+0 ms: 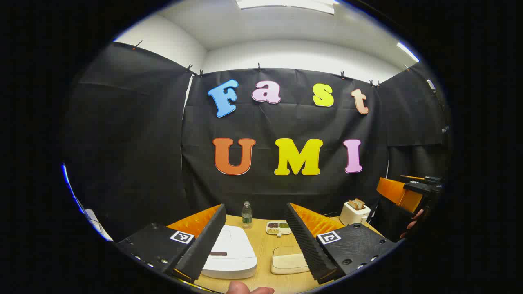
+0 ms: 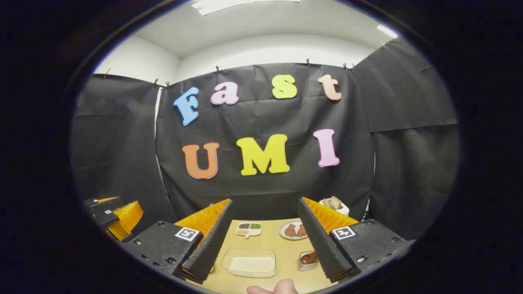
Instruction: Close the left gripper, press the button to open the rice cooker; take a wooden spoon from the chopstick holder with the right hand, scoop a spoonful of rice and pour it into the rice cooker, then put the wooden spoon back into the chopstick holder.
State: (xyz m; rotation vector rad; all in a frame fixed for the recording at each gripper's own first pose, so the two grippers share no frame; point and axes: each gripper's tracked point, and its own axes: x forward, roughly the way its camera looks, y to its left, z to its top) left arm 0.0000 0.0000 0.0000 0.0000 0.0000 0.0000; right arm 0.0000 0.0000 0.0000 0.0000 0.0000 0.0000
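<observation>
The white rice cooker (image 1: 231,253) sits on the wooden table with its lid down, just below and between the fingers of my left gripper (image 1: 255,210), which is open and holds nothing. To its right lies a shallow container of rice (image 1: 288,259). The same rice container (image 2: 250,263) lies below the open, empty right gripper (image 2: 265,204). Farther off, the right gripper (image 1: 408,192) shows at the right edge with a hand (image 1: 412,224) on it. The left gripper (image 2: 112,214) shows at the far left.
A water bottle (image 1: 246,214) and a divided dish (image 1: 278,228) stand at the table's back. A toaster (image 1: 354,212) with bread is at the back right. A plate of brown food (image 2: 293,230) and a small tub (image 2: 308,258) lie to the right of the rice container.
</observation>
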